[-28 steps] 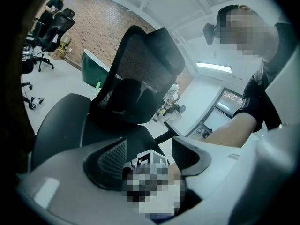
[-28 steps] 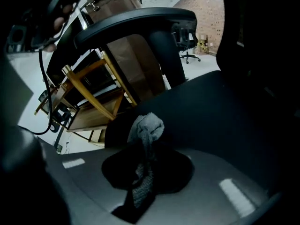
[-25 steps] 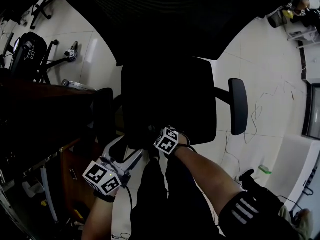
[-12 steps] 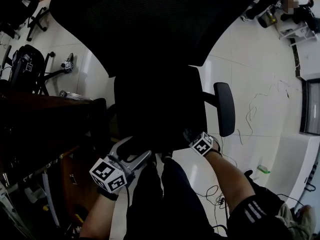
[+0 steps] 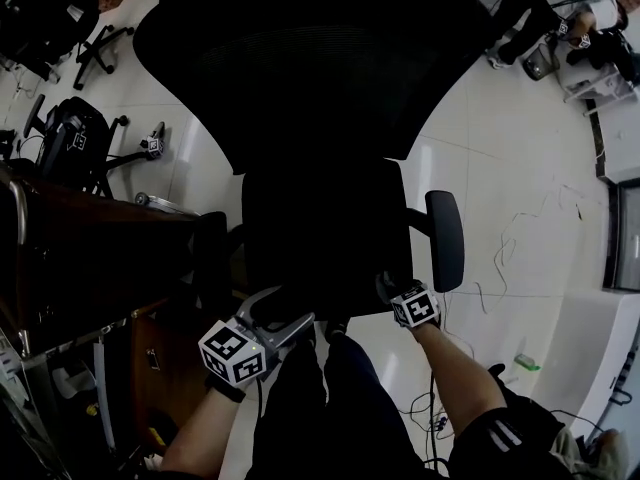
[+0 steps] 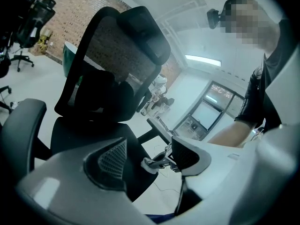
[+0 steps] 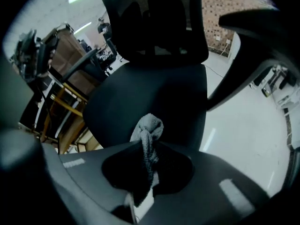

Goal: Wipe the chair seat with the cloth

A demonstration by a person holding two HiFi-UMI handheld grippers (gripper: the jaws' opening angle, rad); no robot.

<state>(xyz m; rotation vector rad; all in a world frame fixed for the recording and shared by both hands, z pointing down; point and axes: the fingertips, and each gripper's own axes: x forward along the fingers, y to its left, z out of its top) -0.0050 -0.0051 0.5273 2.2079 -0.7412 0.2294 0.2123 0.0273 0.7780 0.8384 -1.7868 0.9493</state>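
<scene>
My right gripper jaws clamped on bunched cloth, lower centre, at front edge of chair seat. My left gripper jaws apart, empty. Risk: seat fabric drags wad, cloth slips from thin pinch.

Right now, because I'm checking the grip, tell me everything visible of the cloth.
The cloth is light grey, soft, towel-like fabric, bunched into a wad. The right tool is shut on it; the wad pokes past the tips and a tail trails back between them. It sits near the front edge of the black chair seat; contact isn't clear.
</scene>
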